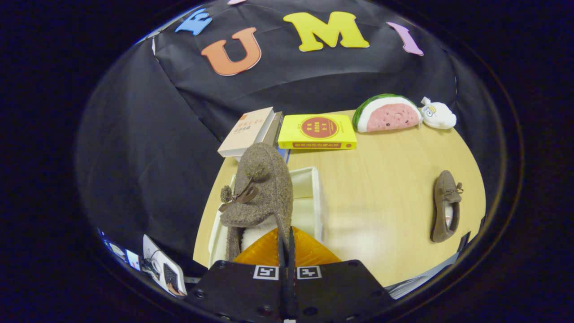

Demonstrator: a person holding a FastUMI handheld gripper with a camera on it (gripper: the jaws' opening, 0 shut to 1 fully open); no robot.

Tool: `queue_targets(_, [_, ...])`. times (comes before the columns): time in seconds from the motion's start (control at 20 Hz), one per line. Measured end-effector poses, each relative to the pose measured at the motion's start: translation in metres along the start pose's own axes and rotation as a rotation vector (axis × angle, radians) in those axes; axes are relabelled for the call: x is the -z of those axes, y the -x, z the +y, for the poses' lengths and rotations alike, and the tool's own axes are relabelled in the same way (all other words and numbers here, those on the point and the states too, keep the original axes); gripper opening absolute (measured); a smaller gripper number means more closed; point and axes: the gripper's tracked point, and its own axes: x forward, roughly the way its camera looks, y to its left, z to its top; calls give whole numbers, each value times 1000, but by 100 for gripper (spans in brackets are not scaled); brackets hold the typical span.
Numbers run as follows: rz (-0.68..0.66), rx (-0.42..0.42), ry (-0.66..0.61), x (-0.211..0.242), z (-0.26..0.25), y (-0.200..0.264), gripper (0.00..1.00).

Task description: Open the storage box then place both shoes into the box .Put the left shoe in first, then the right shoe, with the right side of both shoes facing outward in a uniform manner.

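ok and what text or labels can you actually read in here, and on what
None reads clearly.
yellow book: red seal and spine print, too blurred to read.
beige book: cover print too small to read.
hand-held gripper, shut on the held shoe at its rim: two square code markers, no words.

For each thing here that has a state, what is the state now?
hand-held gripper: shut on the held shoe's rim.
held shoe: lifted, hanging over the storage box.
storage box: open, white inside.
second shoe: lying on the table, apart from the box.
yellow book: closed, flat.
beige book: closed, propped on another book.
watermelon plush: resting beside the white plush.
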Motion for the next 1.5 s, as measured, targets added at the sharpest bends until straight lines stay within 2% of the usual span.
queue_targets(0.35, [120, 67, -11, 60, 24, -84, 0])
queue_targets(0.5, [163, 113, -14, 72, 28, -111, 0])
queue_targets(0.85, [235, 135, 24, 86, 39, -131, 0])
queue_targets(0.95, [248, 85, -2, 86, 44, -127, 13])
queue_targets(1.05, [243, 69, -5, 80, 40, -117, 26])
queue_targets(1.15, [232, 46, 11, 75, 39, -105, 32])
queue_targets(1.3, [168, 44, 62, 54, 30, -71, 60])
queue_targets(1.35, [144, 41, 78, 46, 28, -57, 63])
queue_targets(1.45, [103, 44, 110, 32, 18, -29, 77])
queue_targets(1.5, [80, 48, 122, 24, 10, -13, 78])
